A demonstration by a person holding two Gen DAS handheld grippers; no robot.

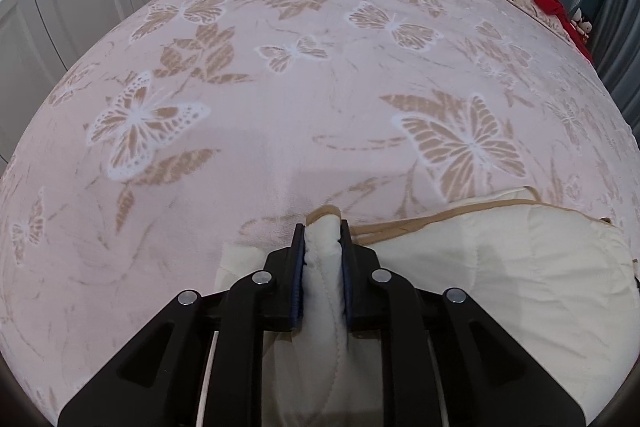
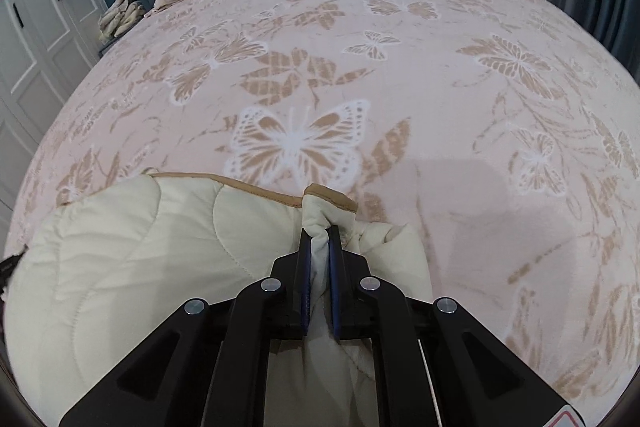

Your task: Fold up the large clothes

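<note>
left gripper (image 1: 323, 227) and right gripper (image 2: 319, 231) each clamp a bunched corner of the cream quilt (image 2: 132, 251) between them.

A cream quilted garment (image 2: 132, 251) with tan trim lies on a pink bedspread (image 2: 460, 99) patterned with beige-and-white butterflies and leaves.

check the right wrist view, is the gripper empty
No, the right gripper is shut on a bunched corner of the cream quilted garment, tan trim poking out above its fingers.
</note>
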